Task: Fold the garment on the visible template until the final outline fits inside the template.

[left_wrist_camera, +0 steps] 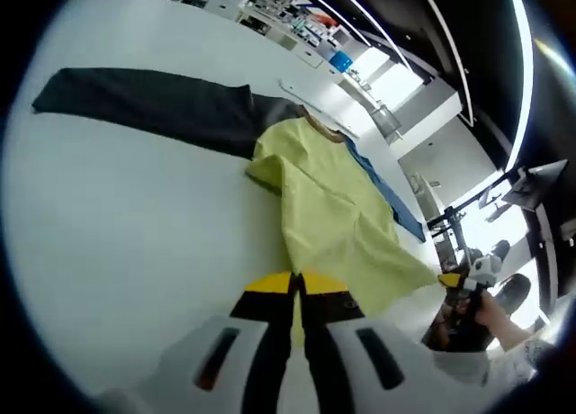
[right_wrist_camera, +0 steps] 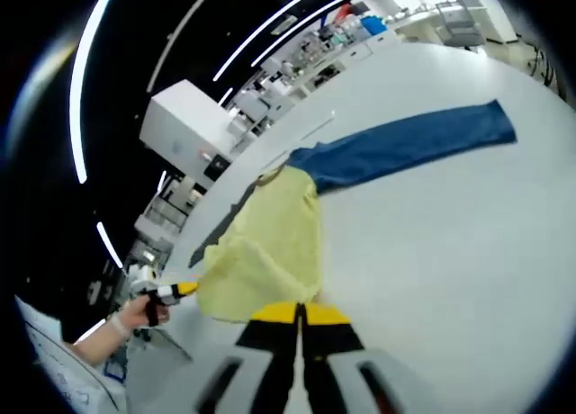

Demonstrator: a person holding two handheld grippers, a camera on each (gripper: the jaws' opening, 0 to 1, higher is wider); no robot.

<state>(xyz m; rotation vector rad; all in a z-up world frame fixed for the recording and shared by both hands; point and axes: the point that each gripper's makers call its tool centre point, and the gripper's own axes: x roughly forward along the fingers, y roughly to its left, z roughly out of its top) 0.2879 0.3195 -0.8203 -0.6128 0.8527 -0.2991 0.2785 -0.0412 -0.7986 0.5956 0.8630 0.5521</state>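
1. Garment point(left_wrist_camera: 333, 207), a soft yellow shirt with one dark sleeve point(left_wrist_camera: 144, 103) and one blue sleeve point(right_wrist_camera: 405, 144), is seen spread on a white table point(left_wrist_camera: 117, 252).
2. Its lower hem is pinched at both corners: left gripper point(left_wrist_camera: 297, 283) and right gripper point(right_wrist_camera: 300, 310), jaws pressed together on cloth.
3. A fold toward the collar is judged next; both corners must be lifted evenly.

Both claws closed, left claw point(left_wrist_camera: 298, 288), right claw point(right_wrist_camera: 299, 313) (jaws pressed together)

template: hidden under yellow garment point(left_wrist_camera: 333, 207) | shelf clutter point(left_wrist_camera: 270, 4): too small to tell
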